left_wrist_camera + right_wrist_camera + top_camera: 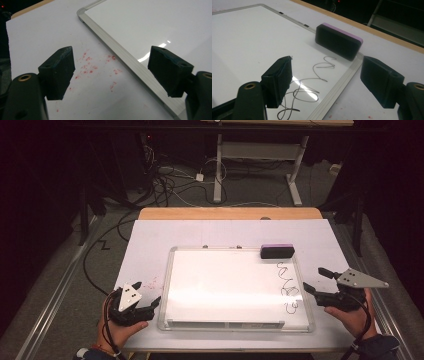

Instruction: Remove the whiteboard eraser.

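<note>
Where the person's forearms come in at the near edge of the table (pixel 150 227), each hand holds a gripper with its fingers spread wide and nothing between them. At the near left, the left gripper (pixel 148 309) rests just beside the near left corner of a whiteboard (pixel 220 285); in the left gripper view its fingers (pixel 58 71) straddle bare white table cover speckled with red marks (pixel 96 68), with the board's metal frame running past on the right. At the near right, the right gripper (pixel 316 280) hovers by the board's right edge, aimed across it.

Between the two grippers lies the whiteboard, flat and glossy, mostly blank. Looping black scribbles (pixel 289 290) run down its right side, close to the right gripper.

Farther off, at the far right corner of the board, sits an eraser (pixel 276 251), a dark block with a purple top, resting across the frame. It lies directly ahead of the right gripper in the right gripper view (pixel 339 44).

The eraser is probably light, with a fairly firm body and a soft felt face, so it should not slip or break. Its two long sides look like the best place to grip, with the fingers closing across its narrow width.

Beyond the table are a dark floor, loose cables and the legs of another desk.
</note>
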The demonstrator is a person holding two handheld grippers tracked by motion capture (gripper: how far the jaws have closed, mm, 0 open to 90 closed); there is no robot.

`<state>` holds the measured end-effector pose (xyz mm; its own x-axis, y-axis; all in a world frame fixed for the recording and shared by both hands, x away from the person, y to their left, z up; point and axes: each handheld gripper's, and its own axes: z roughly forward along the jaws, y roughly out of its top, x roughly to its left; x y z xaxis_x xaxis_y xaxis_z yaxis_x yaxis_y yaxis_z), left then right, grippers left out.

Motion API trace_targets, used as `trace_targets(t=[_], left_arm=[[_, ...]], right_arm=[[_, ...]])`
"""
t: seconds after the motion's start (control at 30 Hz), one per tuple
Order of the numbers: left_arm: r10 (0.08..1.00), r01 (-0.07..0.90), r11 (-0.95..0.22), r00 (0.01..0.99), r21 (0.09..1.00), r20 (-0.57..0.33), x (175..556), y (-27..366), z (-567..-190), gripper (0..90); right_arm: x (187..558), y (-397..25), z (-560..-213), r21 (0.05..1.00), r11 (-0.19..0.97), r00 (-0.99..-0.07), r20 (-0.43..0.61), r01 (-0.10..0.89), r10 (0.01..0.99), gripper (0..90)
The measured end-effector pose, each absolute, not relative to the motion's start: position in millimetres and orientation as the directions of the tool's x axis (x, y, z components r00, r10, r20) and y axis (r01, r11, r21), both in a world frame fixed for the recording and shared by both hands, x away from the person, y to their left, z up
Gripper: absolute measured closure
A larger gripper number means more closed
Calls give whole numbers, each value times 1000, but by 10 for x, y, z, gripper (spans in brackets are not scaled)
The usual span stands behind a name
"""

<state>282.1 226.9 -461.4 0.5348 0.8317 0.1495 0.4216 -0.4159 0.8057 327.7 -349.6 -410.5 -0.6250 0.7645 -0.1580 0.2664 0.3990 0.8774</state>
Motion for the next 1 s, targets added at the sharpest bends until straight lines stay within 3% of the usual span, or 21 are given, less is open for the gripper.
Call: trace_targets(t=[0.27,0.6,1.0], left_arm=[[824,426,-432,545,795,156,2838,2257,-4639,207],[816,432,-439,558,788,148,2839,2245,-4652,207],[822,442,-428,553,788,136,2843,2261,-4658,207]], right_arm=[[3556,-3425,-4042,852,437,-640,-168,289,750,247],[4174,-3188,-3927,735,592,-689,-241,330,683,249],[4784,-3023,-3976,616,670,-730,-215,414,649,242]])
